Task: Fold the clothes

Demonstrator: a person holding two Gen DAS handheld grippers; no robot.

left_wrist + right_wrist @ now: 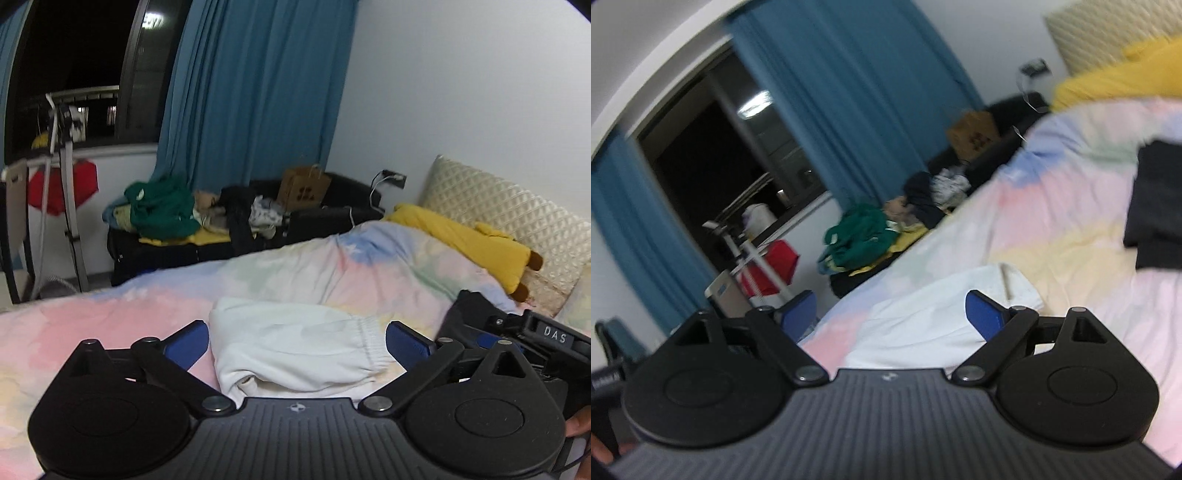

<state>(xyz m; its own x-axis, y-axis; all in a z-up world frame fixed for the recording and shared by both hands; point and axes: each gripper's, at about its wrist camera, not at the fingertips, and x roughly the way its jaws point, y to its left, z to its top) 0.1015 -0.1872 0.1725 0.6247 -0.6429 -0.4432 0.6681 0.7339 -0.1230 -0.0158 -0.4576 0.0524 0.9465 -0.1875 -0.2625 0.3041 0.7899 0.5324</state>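
Blue pads tip both pairs of tongs, and both stand spread wide with nothing between them. The left tongs [297, 341] hang above the bed [110, 317], and the folded white garment [295, 350] lies on the pastel quilt below, showing in the gap between the fingers [188, 341] without touching either one. Its elastic waistband faces the right finger. The right tongs [891, 314] are tilted and likewise empty; the same white garment [942, 317] lies flat on the quilt beneath them, apart from the pads. In the left wrist view the right tongs show at the right edge, a black body just beside the garment. Further off on the bed, a folded dark garment [1156, 206] rests on the quilt, well apart from the white one. At the head of the bed a yellow plush toy [472, 243] lies against a quilted cream pillow [517, 221]. Beyond the bed a black sofa [177, 254] carries a heap of clothes, a green garment [162, 210] on top, and a brown paper bag [304, 188]. Blue curtains [258, 92] hang beside a dark window [74, 44].
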